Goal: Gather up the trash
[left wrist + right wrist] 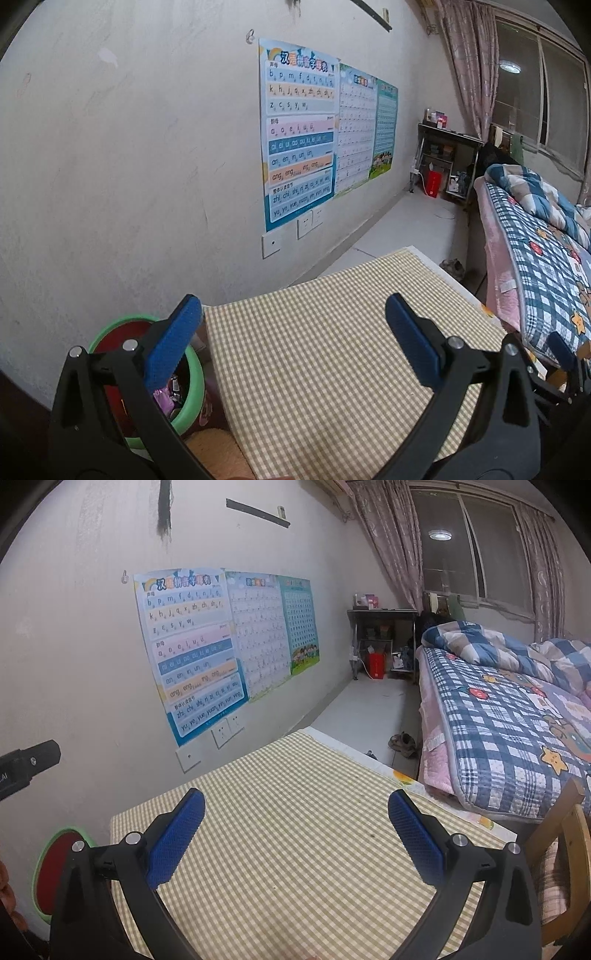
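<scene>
A green-rimmed trash bin (194,384) with a red liner stands at the table's left side, against the wall. Pink wrappers (164,400) lie inside it. The bin also shows in the right wrist view (55,871) at the far left. My left gripper (293,343) is open and empty, its left finger over the bin's rim, the rest over the checked tablecloth (332,350). My right gripper (295,834) is open and empty above the tablecloth (295,812). Part of the left gripper's body (29,764) shows at the left edge of the right wrist view.
A wall with posters (299,133) and sockets (308,223) runs along the left. A bed with a blue checked quilt (509,731) is on the right. A wooden chair (569,849) stands by the table's right edge. Shoes (402,744) lie on the floor. A shelf (384,642) stands at the far end.
</scene>
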`<action>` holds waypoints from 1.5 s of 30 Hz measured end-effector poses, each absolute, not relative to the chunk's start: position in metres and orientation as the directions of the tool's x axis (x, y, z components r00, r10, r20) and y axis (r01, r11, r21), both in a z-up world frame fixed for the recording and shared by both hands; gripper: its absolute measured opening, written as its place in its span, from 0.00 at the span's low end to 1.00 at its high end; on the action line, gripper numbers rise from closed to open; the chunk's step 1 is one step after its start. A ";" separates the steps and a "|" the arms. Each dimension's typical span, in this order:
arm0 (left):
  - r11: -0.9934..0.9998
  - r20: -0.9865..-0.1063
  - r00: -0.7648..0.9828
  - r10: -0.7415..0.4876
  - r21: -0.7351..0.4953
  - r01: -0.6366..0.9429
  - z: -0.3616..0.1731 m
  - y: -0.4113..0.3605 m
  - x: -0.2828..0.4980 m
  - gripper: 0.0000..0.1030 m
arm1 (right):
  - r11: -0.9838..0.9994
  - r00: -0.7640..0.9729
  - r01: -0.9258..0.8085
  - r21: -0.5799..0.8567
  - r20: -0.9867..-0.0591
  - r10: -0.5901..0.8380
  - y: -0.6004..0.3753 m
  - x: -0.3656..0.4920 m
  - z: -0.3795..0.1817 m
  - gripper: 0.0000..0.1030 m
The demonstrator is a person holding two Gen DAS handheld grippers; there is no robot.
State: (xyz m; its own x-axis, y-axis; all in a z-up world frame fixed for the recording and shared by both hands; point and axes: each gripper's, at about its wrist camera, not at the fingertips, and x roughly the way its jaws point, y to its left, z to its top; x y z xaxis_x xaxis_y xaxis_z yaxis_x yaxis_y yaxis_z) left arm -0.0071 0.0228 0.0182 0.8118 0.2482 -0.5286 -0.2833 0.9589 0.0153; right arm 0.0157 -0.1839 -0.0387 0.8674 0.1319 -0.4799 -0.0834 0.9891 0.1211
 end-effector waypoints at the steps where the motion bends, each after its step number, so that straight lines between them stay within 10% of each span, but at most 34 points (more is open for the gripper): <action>1: 0.958 -0.529 0.811 0.250 0.017 -0.285 0.017 0.023 -0.008 0.95 | 0.989 0.866 -0.085 0.120 -0.482 0.133 -0.182 0.016 -0.039 0.93; 35: 0.960 -0.550 0.798 0.245 0.026 -0.277 0.004 0.030 -0.012 0.95 | 0.991 0.828 -0.091 0.098 -0.545 0.130 -0.168 0.021 -0.055 0.93; 45: 0.975 -0.623 0.773 0.119 -0.074 -0.210 -0.026 0.049 -0.007 0.95 | 0.981 0.703 0.191 0.020 -0.701 -0.122 -0.230 0.082 -0.122 0.93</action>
